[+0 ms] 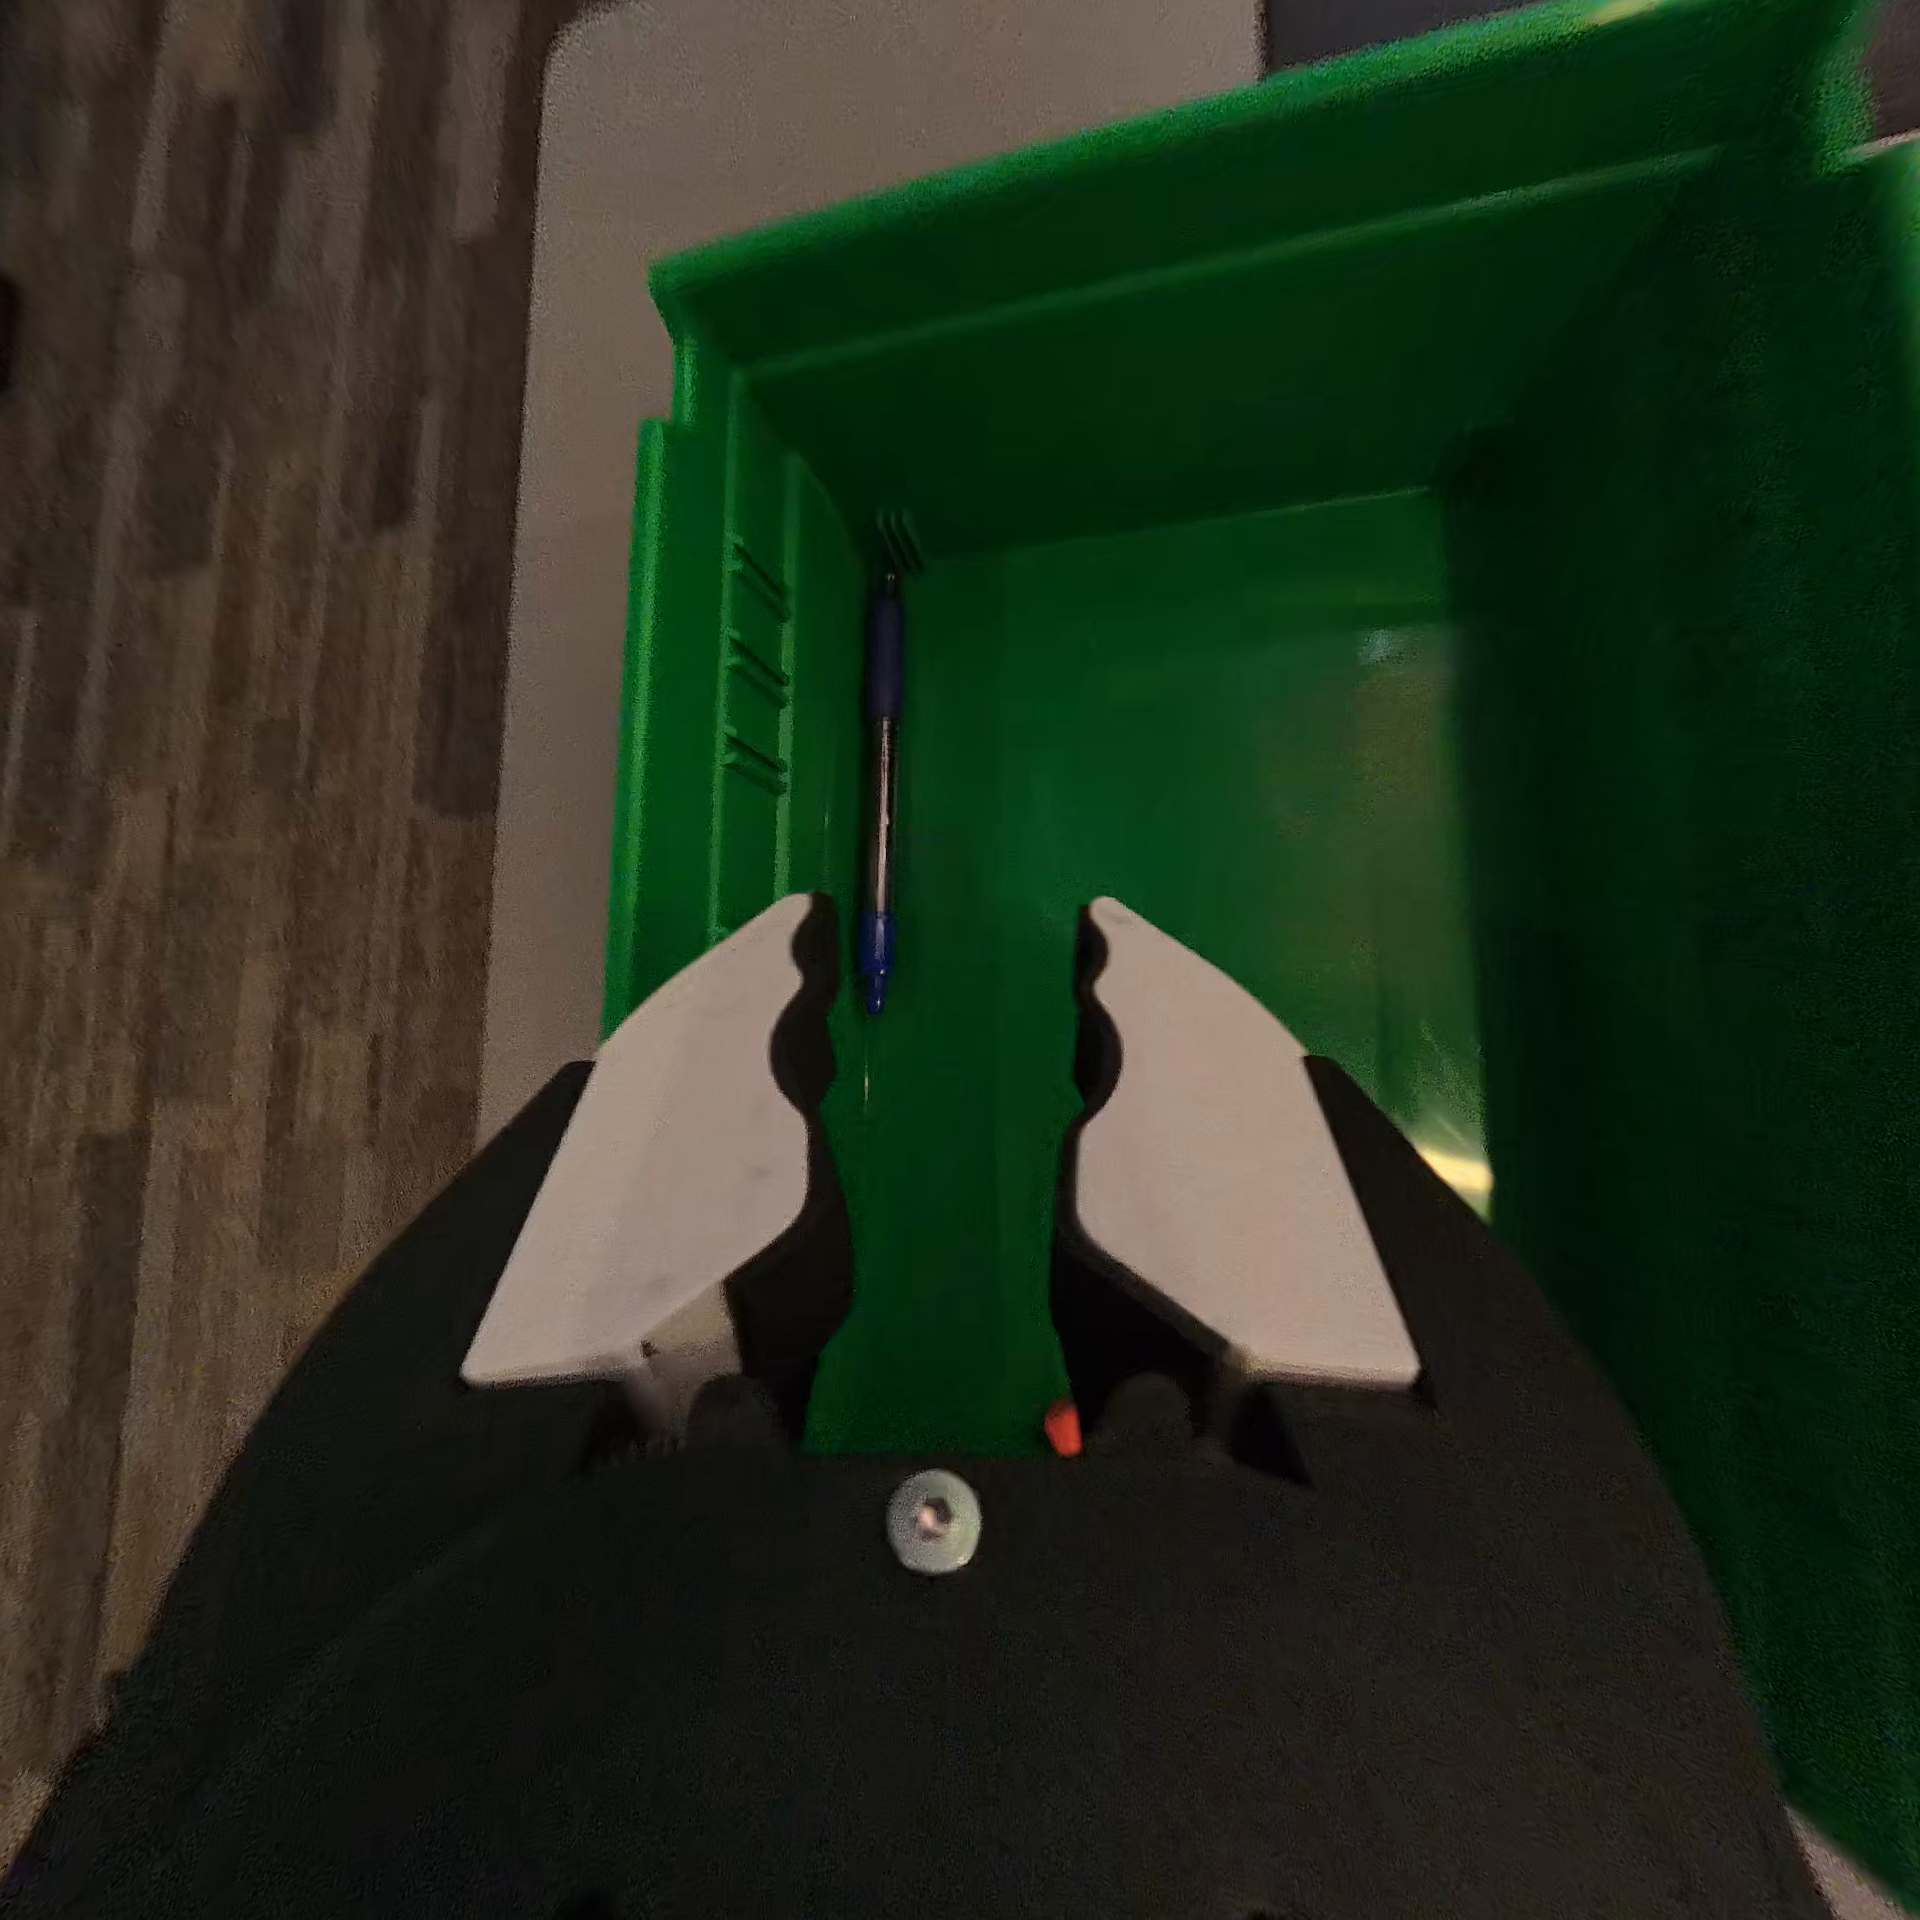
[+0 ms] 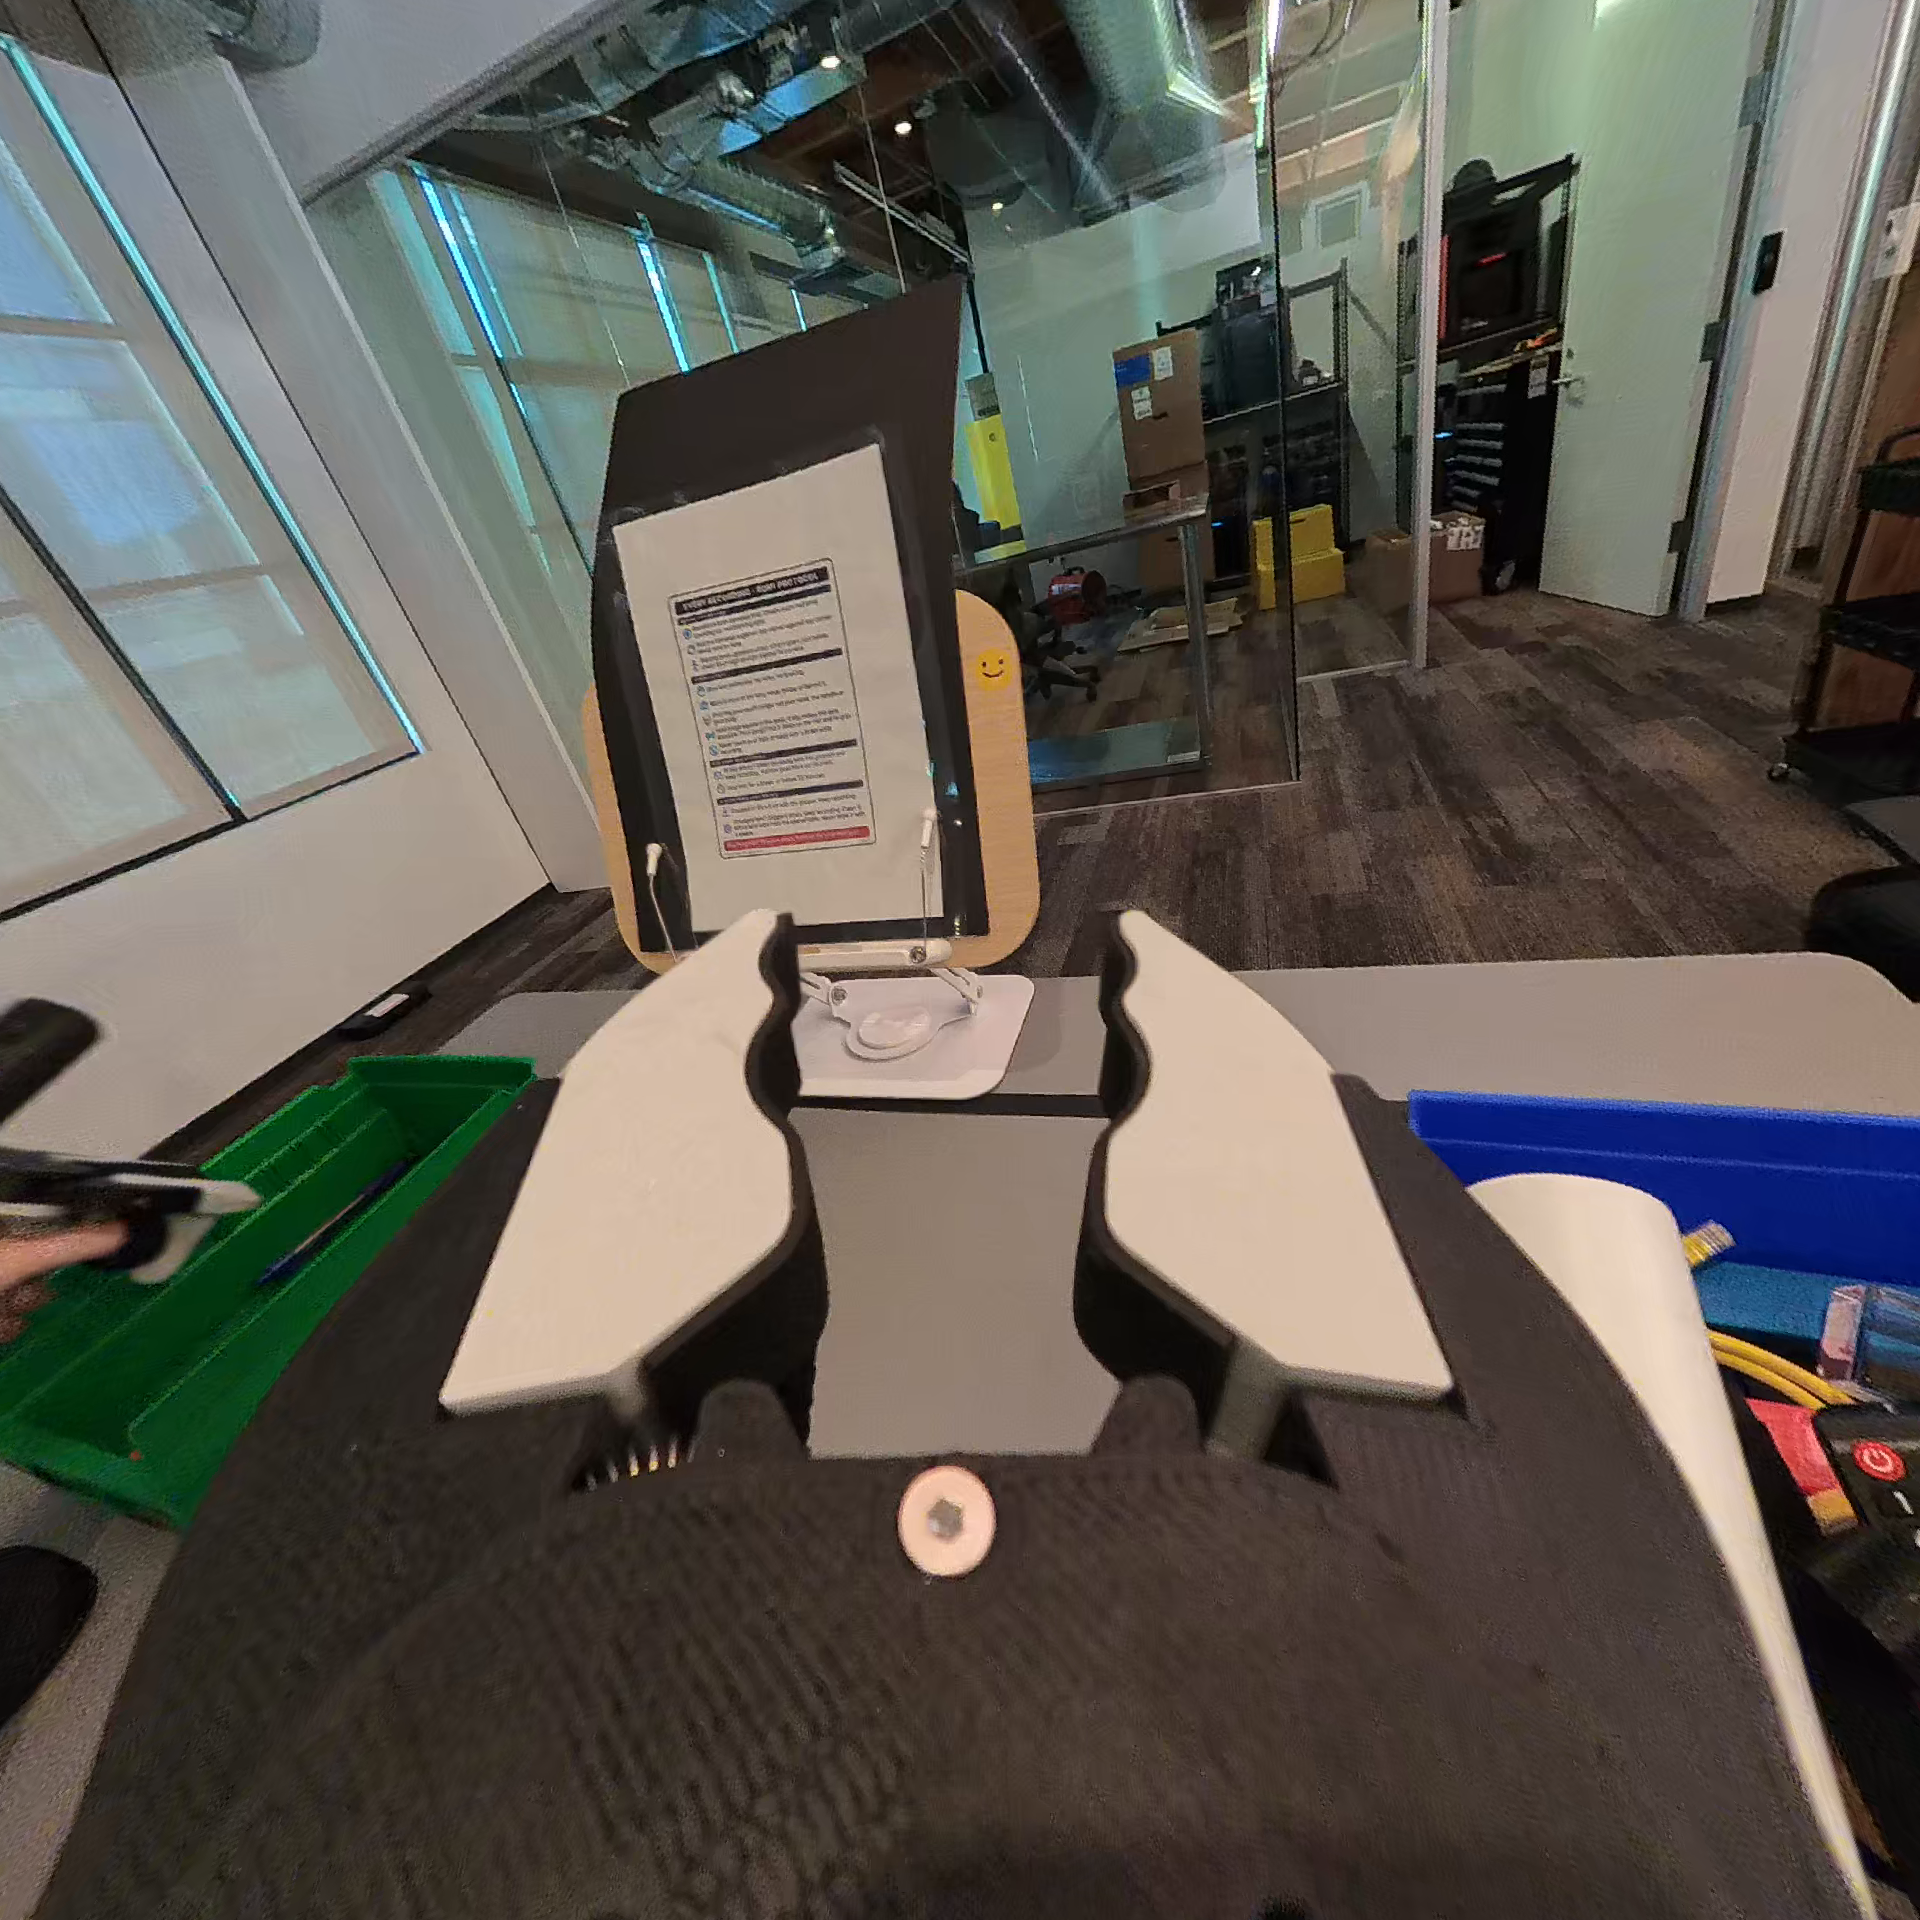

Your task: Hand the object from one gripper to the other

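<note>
- Pen: blue with a clear barrel, it lies flat on the floor of my green bin, tight along the bin's left wall.
- My left tongs hang over the bin with their tips apart and nothing between them; the pen's near end sits just ahead of the left fingertip, not touching it.
- From the right wrist view the green bin sits at the far left of the grey surface, the pen a thin blue line inside it.
- At the middle, my right tongs are spread wide and empty above the bare surface.
- Straight ahead of them stands a printed sheet on a white stand.
- To the right, a blue bin holds a white paper, a yellow cable and other odds I can't make out.
</note>
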{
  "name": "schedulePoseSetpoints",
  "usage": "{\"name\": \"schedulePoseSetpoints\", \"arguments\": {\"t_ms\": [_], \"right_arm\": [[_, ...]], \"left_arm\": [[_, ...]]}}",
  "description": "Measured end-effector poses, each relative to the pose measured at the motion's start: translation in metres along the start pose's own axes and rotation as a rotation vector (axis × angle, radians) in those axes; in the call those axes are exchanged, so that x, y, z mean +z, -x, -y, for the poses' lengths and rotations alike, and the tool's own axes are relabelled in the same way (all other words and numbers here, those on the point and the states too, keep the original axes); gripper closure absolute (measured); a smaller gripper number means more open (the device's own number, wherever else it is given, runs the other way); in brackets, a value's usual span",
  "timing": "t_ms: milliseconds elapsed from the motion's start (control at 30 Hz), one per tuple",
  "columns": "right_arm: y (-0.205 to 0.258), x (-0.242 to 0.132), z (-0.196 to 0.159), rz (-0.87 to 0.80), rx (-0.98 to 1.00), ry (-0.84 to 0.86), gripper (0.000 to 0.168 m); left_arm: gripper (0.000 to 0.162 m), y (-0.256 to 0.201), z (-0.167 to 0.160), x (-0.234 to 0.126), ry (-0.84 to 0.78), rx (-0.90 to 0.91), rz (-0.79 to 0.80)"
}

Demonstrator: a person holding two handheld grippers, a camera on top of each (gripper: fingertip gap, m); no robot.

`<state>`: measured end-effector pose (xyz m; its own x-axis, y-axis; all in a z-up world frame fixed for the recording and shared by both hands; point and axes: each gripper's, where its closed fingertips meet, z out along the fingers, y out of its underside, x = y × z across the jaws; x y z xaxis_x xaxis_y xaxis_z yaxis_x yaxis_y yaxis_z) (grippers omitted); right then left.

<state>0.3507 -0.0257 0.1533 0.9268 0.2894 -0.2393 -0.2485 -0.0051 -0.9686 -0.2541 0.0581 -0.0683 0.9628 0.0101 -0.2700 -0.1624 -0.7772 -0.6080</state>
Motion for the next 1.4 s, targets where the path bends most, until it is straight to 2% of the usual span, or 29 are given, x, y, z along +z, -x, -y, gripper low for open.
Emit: {"name": "schedulePoseSetpoints", "arguments": {"t_ms": [33, 133, 200, 267, 300, 400, 467, 700, 900, 933, 1033, 1067, 1133, 1200, 1233, 1333, 1400], "right_arm": [[0.002, 0.001, 0.001, 0.007, -0.001, -0.007, 0.111], [0.004, 0.001, 0.005, 0.023, 0.005, -0.031, 0.112], [0.004, 0.001, 0.007, 0.032, 0.020, -0.046, 0.112], [0.003, 0.003, 0.008, 0.041, 0.036, -0.052, 0.112], [0.003, 0.003, 0.007, 0.045, 0.041, -0.051, 0.112], [0.002, 0.005, 0.005, 0.048, 0.044, -0.040, 0.112], [0.003, 0.004, 0.005, 0.052, 0.043, -0.038, 0.112], [0.002, 0.000, 0.007, 0.063, 0.058, -0.056, 0.113], [0.000, -0.002, 0.008, 0.069, 0.069, -0.063, 0.113], [0.000, -0.002, 0.008, 0.071, 0.070, -0.064, 0.113], [0.001, -0.002, 0.008, 0.074, 0.071, -0.065, 0.113], [0.001, -0.002, 0.008, 0.075, 0.071, -0.065, 0.113], [0.002, -0.001, 0.008, 0.077, 0.070, -0.062, 0.113], [0.002, 0.000, 0.007, 0.080, 0.069, -0.060, 0.113], [0.003, 0.001, 0.007, 0.080, 0.069, -0.059, 0.113], [0.005, 0.003, 0.006, 0.082, 0.064, -0.052, 0.113], [0.007, 0.003, 0.005, 0.083, 0.055, -0.045, 0.113]], "left_arm": [[0.110, 0.001, -0.003, 0.018, 0.035, -0.033, 0.012], [0.099, 0.003, -0.018, 0.056, 0.127, -0.093, 0.026], [0.104, 0.005, -0.021, 0.071, 0.131, -0.090, 0.056], [0.114, 0.010, -0.021, 0.079, 0.114, -0.053, 0.117], [0.114, 0.012, -0.021, 0.081, 0.116, -0.024, 0.155], [0.100, 0.017, -0.021, 0.088, 0.127, 0.033, 0.270], [0.107, 0.022, -0.021, 0.090, 0.119, 0.001, 0.323], [0.116, 0.019, -0.029, 0.094, 0.086, -0.267, 0.157], [0.118, 0.019, -0.034, 0.090, 0.110, -0.248, 0.132], [0.126, 0.012, -0.035, 0.088, 0.135, -0.237, 0.092], [0.122, -0.030, -0.036, 0.075, 0.231, -0.296, -0.246], [0.120, -0.030, -0.033, 0.070, 0.238, -0.330, -0.293], [0.121, -0.008, -0.028, 0.063, 0.189, -0.360, -0.231], [0.122, 0.024, -0.026, 0.056, 0.124, -0.361, -0.105], [0.134, 0.029, -0.025, 0.053, 0.102, -0.369, -0.099], [0.135, 0.027, -0.021, 0.052, 0.069, -0.401, -0.146], [0.131, 0.026, -0.024, 0.058, 0.094, -0.374, -0.110]]}}
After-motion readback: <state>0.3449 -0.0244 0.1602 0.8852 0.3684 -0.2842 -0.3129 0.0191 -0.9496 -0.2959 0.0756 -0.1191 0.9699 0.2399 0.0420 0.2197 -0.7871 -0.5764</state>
